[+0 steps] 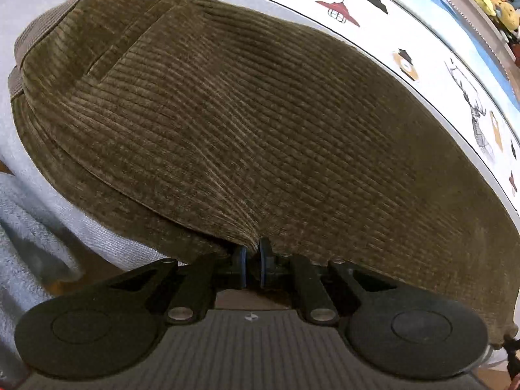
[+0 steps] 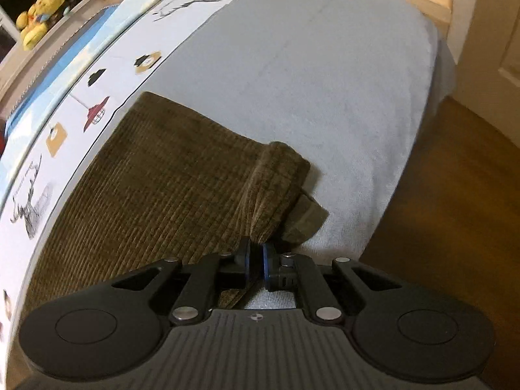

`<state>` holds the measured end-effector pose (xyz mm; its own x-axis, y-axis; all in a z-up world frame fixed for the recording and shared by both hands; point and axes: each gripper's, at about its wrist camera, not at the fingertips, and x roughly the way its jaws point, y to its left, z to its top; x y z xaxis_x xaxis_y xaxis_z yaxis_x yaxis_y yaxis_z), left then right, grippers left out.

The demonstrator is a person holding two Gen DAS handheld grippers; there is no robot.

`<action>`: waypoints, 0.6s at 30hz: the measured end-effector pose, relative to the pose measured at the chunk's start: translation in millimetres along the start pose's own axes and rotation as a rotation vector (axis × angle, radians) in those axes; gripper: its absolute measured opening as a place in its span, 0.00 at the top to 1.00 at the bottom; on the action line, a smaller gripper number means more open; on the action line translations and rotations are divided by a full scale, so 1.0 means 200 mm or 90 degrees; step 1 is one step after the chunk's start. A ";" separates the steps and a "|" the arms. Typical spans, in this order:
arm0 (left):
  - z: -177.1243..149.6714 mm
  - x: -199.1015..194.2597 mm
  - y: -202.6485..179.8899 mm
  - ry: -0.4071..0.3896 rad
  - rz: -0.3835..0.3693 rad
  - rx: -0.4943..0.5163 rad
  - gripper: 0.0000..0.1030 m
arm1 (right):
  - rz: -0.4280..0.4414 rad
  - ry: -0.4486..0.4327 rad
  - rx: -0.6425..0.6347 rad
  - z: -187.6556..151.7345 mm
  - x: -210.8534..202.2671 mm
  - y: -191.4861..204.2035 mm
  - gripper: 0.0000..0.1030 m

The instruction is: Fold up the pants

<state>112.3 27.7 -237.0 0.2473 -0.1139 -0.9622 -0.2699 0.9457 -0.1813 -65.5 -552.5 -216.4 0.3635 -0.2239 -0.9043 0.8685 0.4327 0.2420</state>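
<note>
Both the left gripper (image 1: 253, 261) and right gripper (image 2: 256, 256) clamp jaws on the near edge of the corduroy pants (image 1: 227, 123), laid leg-on-leg on the bed (image 2: 308, 65); crosswise folds remain.

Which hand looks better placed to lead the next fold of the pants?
Probably the right. Its tongs pinch the pants at the cuff end, light and free to carry over. The left tongs grip the near edge beside the bulkier waistband.

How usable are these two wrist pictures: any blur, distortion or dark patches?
Left wrist: sharp corduroy ribs on the pants, straight bedding edge bowed by fisheye, right side shadowed. Right wrist: pants sharp in the middle, smeared at lower left; wooden floor dim.
</note>
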 end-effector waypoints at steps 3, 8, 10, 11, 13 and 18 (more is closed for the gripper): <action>0.03 -0.05 0.05 0.008 -0.022 -0.026 0.92 | 0.023 -0.033 -0.002 0.00 -0.08 0.00 0.93; 0.03 -0.13 0.07 -0.010 -0.042 -0.034 0.92 | 0.066 -0.085 0.045 0.00 -0.20 -0.08 0.94; 0.00 -0.10 0.08 -0.002 -0.029 -0.021 0.92 | 0.041 -0.052 0.045 0.01 -0.14 -0.08 0.93; 0.01 -0.06 0.07 0.006 -0.018 -0.015 0.92 | 0.020 -0.027 0.042 0.02 -0.09 -0.08 0.93; -0.01 0.00 0.05 0.006 -0.005 -0.005 0.91 | -0.020 0.006 0.028 0.02 0.00 -0.05 0.93; 0.00 -0.02 0.01 0.009 -0.012 0.005 0.70 | -0.103 -0.007 0.009 0.02 0.03 -0.03 0.55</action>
<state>110.2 29.6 -233.8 0.2396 -0.1361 -0.9613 -0.2573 0.9458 -0.1980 -67.8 -560.0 -222.4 0.2222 -0.2988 -0.9281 0.9205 0.3781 0.0986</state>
